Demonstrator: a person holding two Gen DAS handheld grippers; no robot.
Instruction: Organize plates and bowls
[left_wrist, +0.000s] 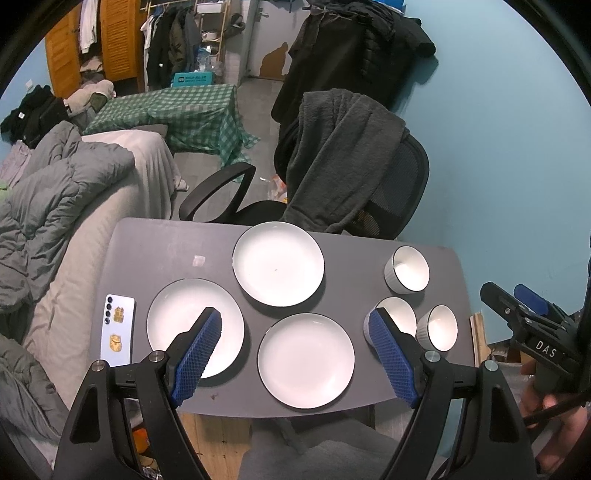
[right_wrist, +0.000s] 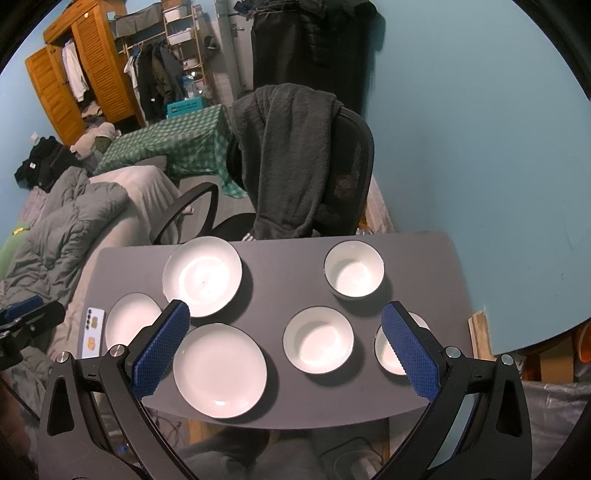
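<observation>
So the grey desk (left_wrist: 147, 251) has three white plates and three white bowls laid out flat, none stacked. The far plate (left_wrist: 278, 263), the left plate (left_wrist: 177, 314) and the near plate (left_wrist: 306, 360) form a loose triangle on the left half, close together but not touching. On the right half there's the far bowl (left_wrist: 407, 268) off by itself, then the middle bowl (left_wrist: 400, 317) and the right bowl (left_wrist: 439, 327) just beside each other. A phone (left_wrist: 117, 325) lies at the desk's left edge. Both grippers hover above the near edge, gripping nothing: left gripper (left_wrist: 295, 325) has its jaws wide open, right gripper (right_wrist: 286, 325) same. An office chair (left_wrist: 399, 177) with a dark robe (left_wrist: 332, 147) draped over it sits behind the desk
</observation>
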